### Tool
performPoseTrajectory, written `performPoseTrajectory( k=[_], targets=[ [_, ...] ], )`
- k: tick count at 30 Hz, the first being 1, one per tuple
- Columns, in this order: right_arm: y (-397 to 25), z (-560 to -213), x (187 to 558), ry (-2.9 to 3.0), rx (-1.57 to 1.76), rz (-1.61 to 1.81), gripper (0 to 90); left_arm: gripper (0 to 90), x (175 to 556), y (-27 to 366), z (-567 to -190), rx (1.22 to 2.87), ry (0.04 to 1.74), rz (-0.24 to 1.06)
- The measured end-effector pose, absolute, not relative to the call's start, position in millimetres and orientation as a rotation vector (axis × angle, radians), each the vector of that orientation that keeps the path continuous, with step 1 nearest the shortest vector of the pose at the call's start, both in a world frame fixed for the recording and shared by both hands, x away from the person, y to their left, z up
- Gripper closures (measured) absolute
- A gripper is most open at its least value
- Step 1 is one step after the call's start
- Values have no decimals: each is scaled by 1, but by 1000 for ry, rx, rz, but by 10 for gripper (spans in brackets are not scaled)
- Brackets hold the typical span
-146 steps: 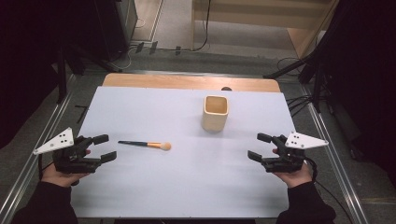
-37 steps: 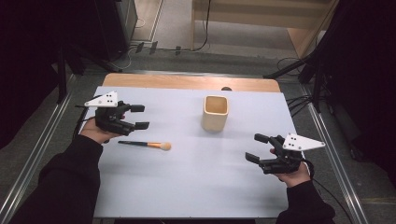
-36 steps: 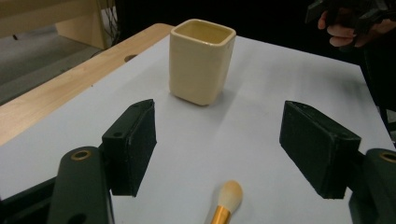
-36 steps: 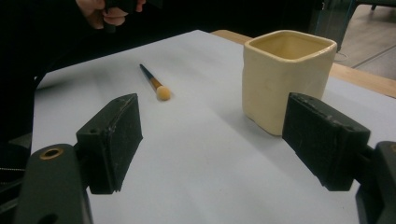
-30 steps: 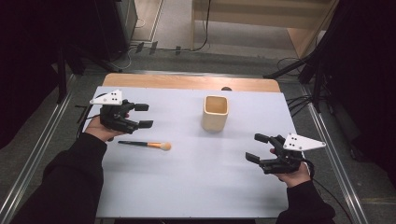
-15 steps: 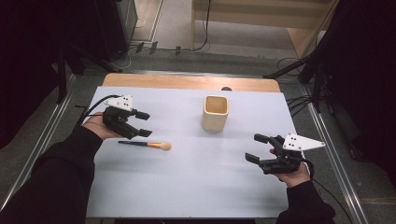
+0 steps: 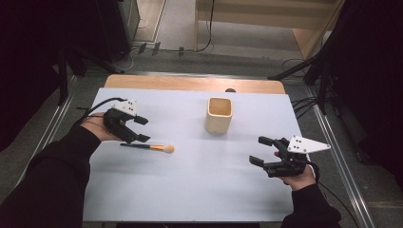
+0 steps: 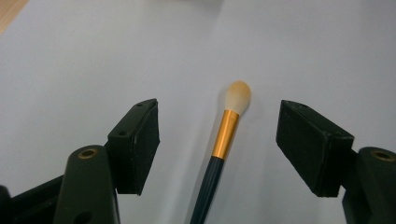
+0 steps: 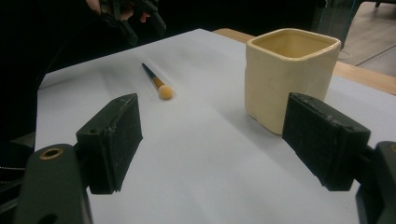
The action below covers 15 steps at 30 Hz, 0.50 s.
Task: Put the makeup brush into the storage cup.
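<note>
A makeup brush (image 7: 148, 147) with a dark handle, gold ferrule and pale tip lies flat on the white table (image 7: 190, 190), left of centre. My left gripper (image 7: 141, 129) hovers open just above its handle end, jaws pointing right. In the left gripper view the brush (image 8: 224, 140) lies between the two spread jaws, untouched. A cream square cup (image 7: 219, 114) stands upright at the back centre. My right gripper (image 7: 260, 151) rests open at the right side of the table, nothing between its jaws. In the right gripper view the cup (image 9: 289, 74) and brush (image 9: 158, 85) lie ahead.
A wooden strip (image 7: 190, 83) runs along the table's far edge. Metal rails (image 7: 332, 142) flank the table on both sides, with cables (image 7: 304, 104) on the floor at the right. Dark stands and furniture surround the table.
My left gripper has moved right and down toward the brush handle, tilting its jaws downward. The right gripper has stayed in place. The brush and cup have not moved.
</note>
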State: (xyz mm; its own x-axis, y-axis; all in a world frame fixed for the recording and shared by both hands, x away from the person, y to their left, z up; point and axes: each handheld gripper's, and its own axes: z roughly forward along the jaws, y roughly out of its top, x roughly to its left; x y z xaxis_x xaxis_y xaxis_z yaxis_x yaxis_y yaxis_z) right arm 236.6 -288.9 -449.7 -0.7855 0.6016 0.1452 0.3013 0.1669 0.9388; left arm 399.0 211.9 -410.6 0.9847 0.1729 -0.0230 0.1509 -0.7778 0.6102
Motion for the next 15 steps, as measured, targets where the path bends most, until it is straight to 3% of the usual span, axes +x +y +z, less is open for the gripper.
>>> performPoseTrajectory(
  k=[15],
  targets=[
    [-288, -450, 237, 2199, 877, 1641, 210, 314, 401, 204, -413, 2675, 163, 48]
  ],
)
